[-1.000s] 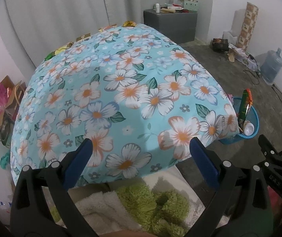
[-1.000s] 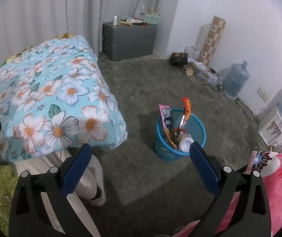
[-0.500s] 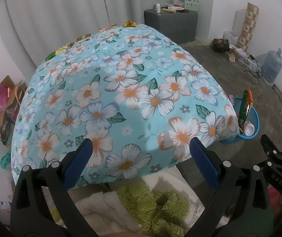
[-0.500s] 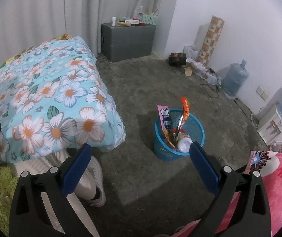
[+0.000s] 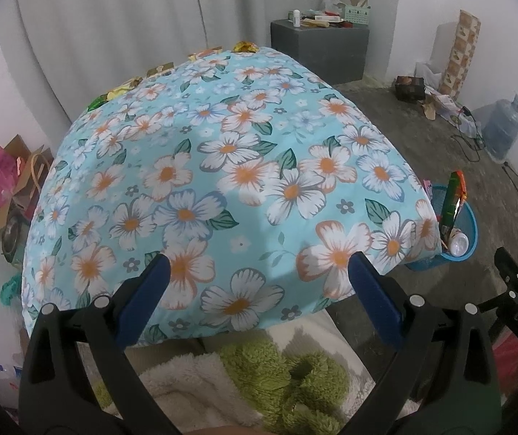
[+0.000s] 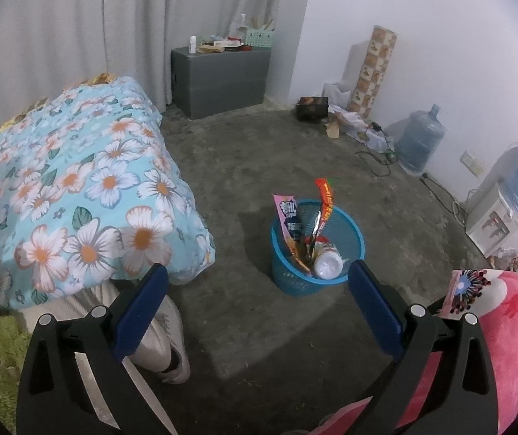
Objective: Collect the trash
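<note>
A blue mesh trash basket [image 6: 349, 233] stands on the concrete floor, holding snack wrappers [image 6: 289, 217] and a white bottle [image 6: 327, 262]; it also shows at the right in the left wrist view as the basket [image 5: 471, 217]. Several wrappers [image 5: 244, 46] lie along the far edge of the table under a floral cloth [image 5: 222, 181]. My left gripper [image 5: 257, 272] is open and empty, held in front of the cloth's near edge. My right gripper [image 6: 257, 281] is open and empty, above the floor just short of the basket.
A grey cabinet [image 6: 219, 76] with small items stands by the curtain. A water jug [image 6: 420, 141], a patterned roll [image 6: 374, 69] and cables line the right wall. A person's shoe [image 6: 172, 340] is near the table's corner. A pink blanket [image 6: 505, 326] lies at the right.
Both grippers have stayed open. The right wrist view has shifted slightly, with the basket a little lower and nearer. The left view is almost unchanged.
</note>
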### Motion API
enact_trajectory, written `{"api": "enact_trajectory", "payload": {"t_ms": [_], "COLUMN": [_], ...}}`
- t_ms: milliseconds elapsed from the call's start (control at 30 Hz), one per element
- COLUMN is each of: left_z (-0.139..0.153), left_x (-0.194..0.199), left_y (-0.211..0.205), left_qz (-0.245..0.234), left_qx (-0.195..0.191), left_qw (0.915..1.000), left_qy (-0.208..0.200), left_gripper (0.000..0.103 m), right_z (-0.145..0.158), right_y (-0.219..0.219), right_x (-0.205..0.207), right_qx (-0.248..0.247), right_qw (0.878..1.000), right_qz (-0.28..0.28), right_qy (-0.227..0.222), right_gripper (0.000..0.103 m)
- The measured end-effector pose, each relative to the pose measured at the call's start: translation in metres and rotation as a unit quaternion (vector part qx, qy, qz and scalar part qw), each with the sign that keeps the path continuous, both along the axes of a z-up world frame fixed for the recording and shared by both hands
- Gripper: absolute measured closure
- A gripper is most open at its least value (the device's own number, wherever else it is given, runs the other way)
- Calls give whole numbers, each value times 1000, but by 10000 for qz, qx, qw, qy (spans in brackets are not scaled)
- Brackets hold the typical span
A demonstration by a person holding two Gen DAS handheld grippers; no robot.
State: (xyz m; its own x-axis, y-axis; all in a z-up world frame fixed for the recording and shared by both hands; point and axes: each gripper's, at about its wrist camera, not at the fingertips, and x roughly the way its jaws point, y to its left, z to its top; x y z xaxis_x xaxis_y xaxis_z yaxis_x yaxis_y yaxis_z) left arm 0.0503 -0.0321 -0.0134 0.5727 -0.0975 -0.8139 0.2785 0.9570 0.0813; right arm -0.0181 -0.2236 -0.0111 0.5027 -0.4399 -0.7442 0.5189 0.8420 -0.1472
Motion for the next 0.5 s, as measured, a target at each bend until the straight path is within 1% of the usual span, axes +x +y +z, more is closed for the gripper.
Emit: {"api": "enact_trajectory", "payload": {"t_ms": [500], "left_z": [-2], "left_x": [1], "left_y": [2], "left_qz": [103], "left_qx": [-10], "left_qw": [9999], "left_qy": [62], "left_gripper": [9], "right_z": [1], "right_y": [0], "right_x": [-1], "right_qx": [41], "right_qw": [10000], "right_qz": [-3], "right_qy": [-15], "right_gripper": [7]}}
